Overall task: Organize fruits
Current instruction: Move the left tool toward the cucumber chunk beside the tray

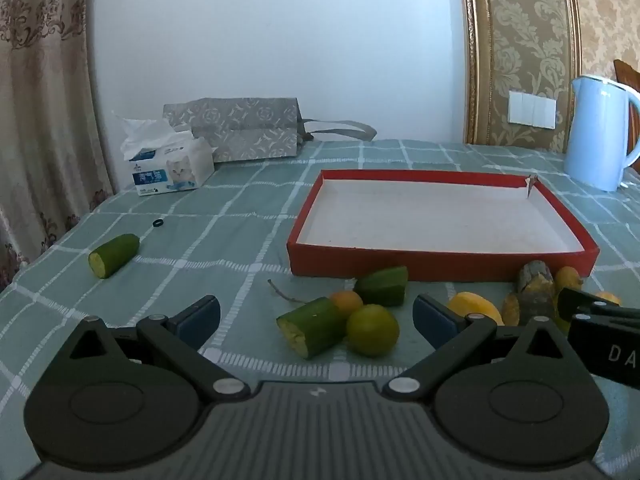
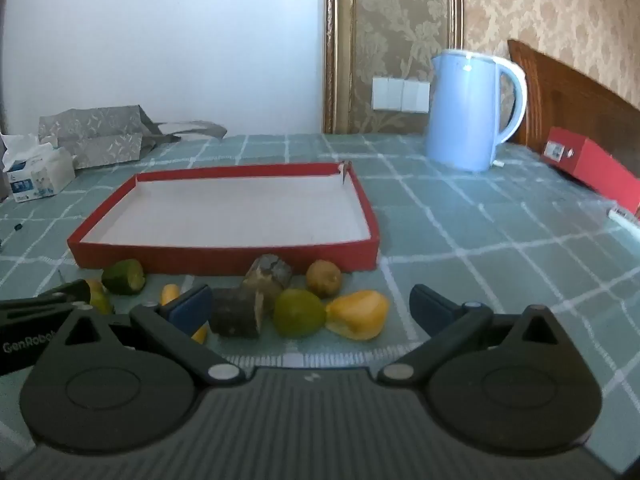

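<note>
**A:** Left wrist view: left claw (image 1: 316,314) is spread wide and empty, hovering over the cut cucumber piece (image 1: 312,326) and a green lime (image 1: 372,335) on the bench (image 1: 224,236), just near of the empty red tray (image 1: 440,266). The cucumber's long axis runs near-left to far-right, cut face toward the camera. I'd turn the claw to close across its width, not the ends.

**B:** Right wrist view: right claw (image 2: 310,308) is also wide apart, holding nothing. A brownish log-shaped chunk (image 2: 236,313), another lime (image 2: 299,318) and a yellow piece (image 2: 358,314) sit between its fingers. The chunk lies roughly left-right. Pick one thing, they're crowded.
</note>
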